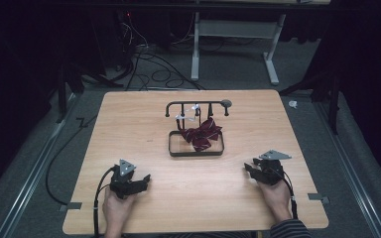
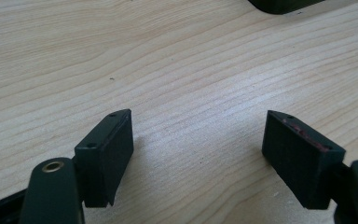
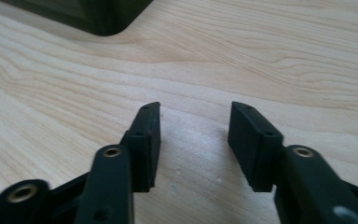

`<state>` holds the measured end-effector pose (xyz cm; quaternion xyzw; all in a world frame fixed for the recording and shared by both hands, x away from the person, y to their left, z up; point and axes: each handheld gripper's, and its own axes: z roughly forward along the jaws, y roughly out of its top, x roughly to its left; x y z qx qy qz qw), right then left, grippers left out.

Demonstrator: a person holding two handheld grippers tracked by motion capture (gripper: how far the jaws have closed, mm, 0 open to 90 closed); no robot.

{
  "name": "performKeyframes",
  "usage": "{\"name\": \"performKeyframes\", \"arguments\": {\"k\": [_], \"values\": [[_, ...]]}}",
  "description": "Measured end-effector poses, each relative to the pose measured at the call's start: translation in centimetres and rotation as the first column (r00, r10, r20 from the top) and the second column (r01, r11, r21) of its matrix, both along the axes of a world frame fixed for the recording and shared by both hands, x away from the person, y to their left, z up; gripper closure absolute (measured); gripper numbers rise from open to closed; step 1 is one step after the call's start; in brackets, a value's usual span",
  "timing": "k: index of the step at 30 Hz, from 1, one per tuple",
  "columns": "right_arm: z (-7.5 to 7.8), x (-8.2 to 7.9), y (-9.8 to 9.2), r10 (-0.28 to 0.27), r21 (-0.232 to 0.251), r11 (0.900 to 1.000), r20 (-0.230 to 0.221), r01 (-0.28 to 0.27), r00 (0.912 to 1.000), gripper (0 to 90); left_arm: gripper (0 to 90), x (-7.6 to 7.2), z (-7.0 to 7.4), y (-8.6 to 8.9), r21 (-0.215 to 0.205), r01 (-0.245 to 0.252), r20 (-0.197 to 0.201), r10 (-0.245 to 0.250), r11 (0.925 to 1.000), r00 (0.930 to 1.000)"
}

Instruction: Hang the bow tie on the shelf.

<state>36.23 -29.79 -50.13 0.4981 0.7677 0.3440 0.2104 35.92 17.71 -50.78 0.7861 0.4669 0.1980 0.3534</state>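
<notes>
High view gave me the dark red bow tie first: a soft, crumpled piece of patterned fabric draped partly over the rim of a shallow black tray near the middle of the table. It lay towards the tray's far right part, its long axis running slantwise from lower left to upper right. Behind it a thin black metal rack with a horizontal bar and small hooks rose from the tray; something pale and small hung from the bar, too small for me to name.

From there I worked outward to my tools. Both sat well apart from the tray, on the near part of the table. The left gripper rested left of the tray, the right gripper right of it, each pointing inward. I judged the right one slightly nearer the bow tie, since the fabric sat on that side of the tray.

In the left gripper view the left gripper had its blocky black jaws spread wide over bare wood, nothing between them, a corner of the tray at the top edge. In the right gripper view the right gripper also stood parted and empty, with the tray's rounded corner ahead and to the left.

The tabletop was pale, smooth wood-grain laminate; the jaws matte plastic with flat pads.
</notes>
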Motion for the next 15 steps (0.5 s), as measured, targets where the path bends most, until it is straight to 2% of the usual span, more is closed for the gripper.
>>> {"name": "performKeyframes", "arguments": {"k": [4,6,15], "values": [[-0.02,-0.15,0.44,0.017,-0.044,0.999,0.013,-0.017,0.9998,49.1,25.2,0.00,0.00,0.01,-0.001,0.000,0.000,0.000,1.0000,1.0000],[-0.01,-0.13,0.37,0.022,-0.031,0.999,0.004,-0.022,0.9998,48.9,25.2,0.00,0.00,0.01,-0.001,0.000,0.000,0.000,1.0000,1.0000],[-0.03,-0.12,0.37,0.018,-0.029,0.999,0.004,-0.018,0.9998,48.4,25.2,0.00,0.00,0.01,-0.001,0.000,0.000,0.000,1.0000,1.0000]]}}
